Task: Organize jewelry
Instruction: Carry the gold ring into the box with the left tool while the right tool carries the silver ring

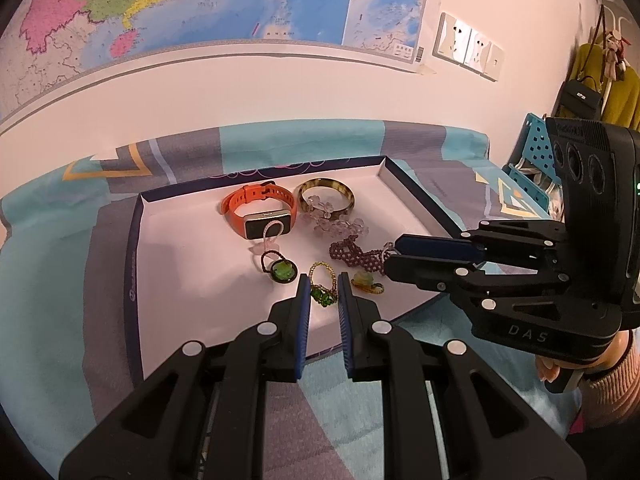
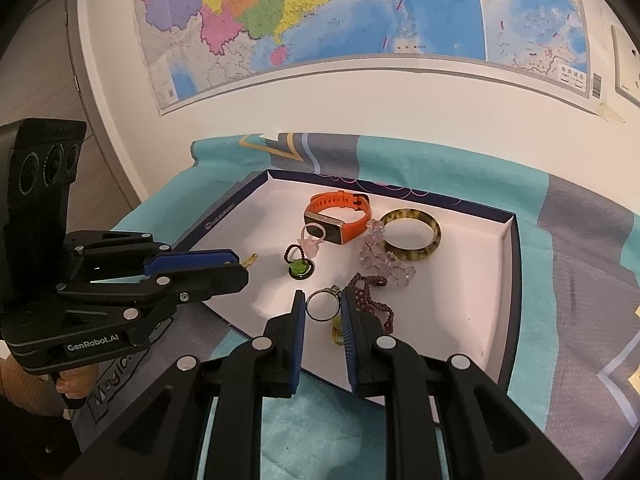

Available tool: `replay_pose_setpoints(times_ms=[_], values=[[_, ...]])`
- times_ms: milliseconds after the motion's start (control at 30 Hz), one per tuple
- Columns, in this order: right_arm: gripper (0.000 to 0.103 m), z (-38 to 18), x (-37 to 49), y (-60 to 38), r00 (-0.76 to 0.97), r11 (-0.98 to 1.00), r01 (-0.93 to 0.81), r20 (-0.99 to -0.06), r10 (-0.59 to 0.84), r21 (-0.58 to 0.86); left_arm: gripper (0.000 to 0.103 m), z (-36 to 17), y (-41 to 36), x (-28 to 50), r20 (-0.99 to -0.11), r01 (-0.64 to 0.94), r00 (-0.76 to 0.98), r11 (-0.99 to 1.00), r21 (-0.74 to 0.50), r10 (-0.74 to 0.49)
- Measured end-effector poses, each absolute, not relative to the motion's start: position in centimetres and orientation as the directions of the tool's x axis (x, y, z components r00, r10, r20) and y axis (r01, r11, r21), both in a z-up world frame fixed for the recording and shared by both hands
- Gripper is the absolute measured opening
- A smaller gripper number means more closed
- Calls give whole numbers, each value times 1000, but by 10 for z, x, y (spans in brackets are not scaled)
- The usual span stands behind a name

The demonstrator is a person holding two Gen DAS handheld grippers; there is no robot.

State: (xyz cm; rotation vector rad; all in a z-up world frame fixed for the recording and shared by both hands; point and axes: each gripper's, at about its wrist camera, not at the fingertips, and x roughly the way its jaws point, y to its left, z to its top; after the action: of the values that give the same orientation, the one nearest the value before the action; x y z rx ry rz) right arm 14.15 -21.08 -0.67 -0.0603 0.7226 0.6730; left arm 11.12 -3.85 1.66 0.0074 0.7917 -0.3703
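Note:
A white box lid (image 1: 168, 280) (image 2: 460, 280) on the bed holds jewelry: an orange watch (image 1: 260, 212) (image 2: 336, 216), a tortoiseshell bangle (image 1: 326, 200) (image 2: 412, 236), clear crystal beads (image 1: 336, 224) (image 2: 384, 260), a purple bead bracelet (image 1: 352, 256) (image 2: 374, 300), and a green-stone ring (image 1: 280, 270) (image 2: 300, 268). My left gripper (image 1: 324, 292) (image 2: 240, 260) is shut on a gold-beaded green ring (image 1: 322, 294) (image 2: 250, 260). My right gripper (image 2: 322, 310) (image 1: 390, 256) is shut on a silver ring (image 2: 322, 306). A yellow-green ring (image 1: 366, 282) (image 2: 338, 330) lies beside it.
A patterned teal and grey bedsheet (image 1: 300, 148) (image 2: 560, 240) covers the bed. A map (image 1: 200, 8) (image 2: 360, 20) hangs on the wall behind. Blue perforated baskets (image 1: 536, 160) stand at the right, with a black bag (image 1: 580, 98) hanging above.

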Motion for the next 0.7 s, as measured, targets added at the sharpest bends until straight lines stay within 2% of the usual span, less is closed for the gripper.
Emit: replay_pose_setpoints(times_ms=[700], values=[[16,-19,160,-203,532,799,-575,-661,529,177,14,-2,-44,132,-730,301,618,946,-123,-291]])
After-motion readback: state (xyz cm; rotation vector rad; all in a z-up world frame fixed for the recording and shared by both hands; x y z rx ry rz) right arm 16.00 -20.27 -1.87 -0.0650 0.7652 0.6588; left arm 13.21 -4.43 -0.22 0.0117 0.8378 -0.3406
